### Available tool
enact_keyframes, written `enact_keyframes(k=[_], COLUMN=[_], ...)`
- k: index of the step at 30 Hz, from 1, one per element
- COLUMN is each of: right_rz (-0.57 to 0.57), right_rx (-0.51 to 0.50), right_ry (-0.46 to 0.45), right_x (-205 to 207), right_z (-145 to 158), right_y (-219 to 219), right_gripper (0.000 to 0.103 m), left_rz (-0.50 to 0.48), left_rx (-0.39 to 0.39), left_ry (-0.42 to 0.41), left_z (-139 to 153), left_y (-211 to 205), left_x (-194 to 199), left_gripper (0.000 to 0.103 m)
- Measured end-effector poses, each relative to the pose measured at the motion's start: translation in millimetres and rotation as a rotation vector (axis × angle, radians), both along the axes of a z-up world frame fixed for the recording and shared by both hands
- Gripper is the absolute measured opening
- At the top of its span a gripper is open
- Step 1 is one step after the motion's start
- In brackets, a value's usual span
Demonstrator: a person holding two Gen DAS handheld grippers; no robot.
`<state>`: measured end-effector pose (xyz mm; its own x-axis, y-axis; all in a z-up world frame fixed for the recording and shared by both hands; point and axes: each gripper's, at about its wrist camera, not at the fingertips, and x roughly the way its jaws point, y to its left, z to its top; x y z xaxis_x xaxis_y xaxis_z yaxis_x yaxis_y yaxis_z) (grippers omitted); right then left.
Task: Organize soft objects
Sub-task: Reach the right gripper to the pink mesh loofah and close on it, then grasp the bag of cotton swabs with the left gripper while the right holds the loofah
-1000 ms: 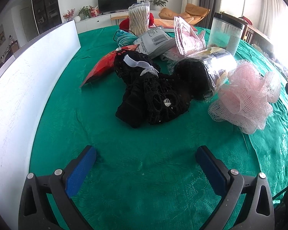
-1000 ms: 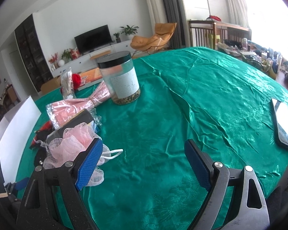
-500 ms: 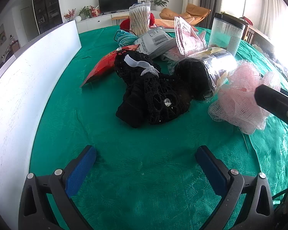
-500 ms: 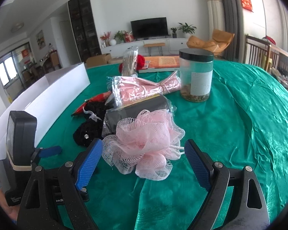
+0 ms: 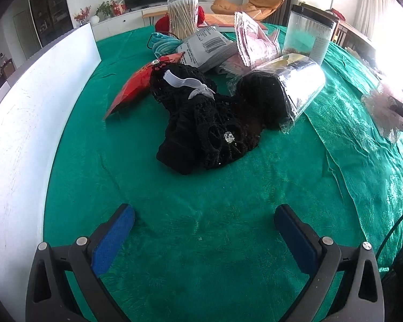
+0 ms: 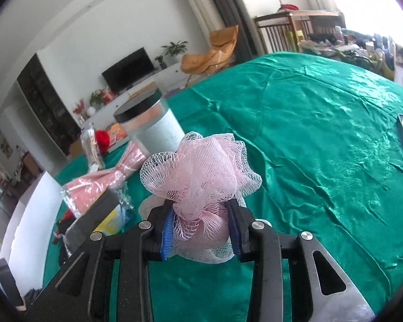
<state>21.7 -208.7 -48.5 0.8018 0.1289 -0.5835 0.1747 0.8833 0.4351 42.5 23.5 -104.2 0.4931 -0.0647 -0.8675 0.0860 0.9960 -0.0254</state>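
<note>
The right gripper (image 6: 200,232) is pinching the pink mesh bath pouf (image 6: 201,177); its jaws have just been closing, and the blue pads are now squeezing the netting between them, the frilly bulk bulging above the fingers. Behind the pouf a clear jar with a black lid (image 6: 150,126) is standing on the green tablecloth (image 6: 322,147). The left gripper (image 5: 204,230) is hanging wide apart over bare cloth, gripping nothing. Only its view is showing the black lace garment (image 5: 209,128) lying ahead of it, well to the left of the pouf (image 5: 384,107), which is sitting at that picture's right edge.
</note>
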Motion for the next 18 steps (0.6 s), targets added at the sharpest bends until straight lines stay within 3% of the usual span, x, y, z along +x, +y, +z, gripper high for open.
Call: enact_keyframes(k=[3,6,10,14,18], right_rz=[0.003,0.037,0.066,0.058,0.027], right_rx=[0.041,0.018,0.005,0.026,0.063], right_ry=[0.022,0.003,-0.011,-0.015,-0.016], right_x=[8,6,0,6,10], right_z=[0,8,8,5,1], right_y=[-5,6,9,-3,-22], right_gripper=[0.037,0.037,0.038,0.038,0.039], left_rz=[-0.019,-0.026,-0.016,0.006,0.019], left_rx=[-0.075,-0.132,-0.165,-0.074,0.067], left_ry=[-0.024,-0.063,-0.116,-0.140,-0.060], left_z=[20,52,96,108,77], left_y=[5,11,22,22,19], left_x=[0,15,82,185,277], left_gripper=[0.103,0.103,0.103,0.103,0.103])
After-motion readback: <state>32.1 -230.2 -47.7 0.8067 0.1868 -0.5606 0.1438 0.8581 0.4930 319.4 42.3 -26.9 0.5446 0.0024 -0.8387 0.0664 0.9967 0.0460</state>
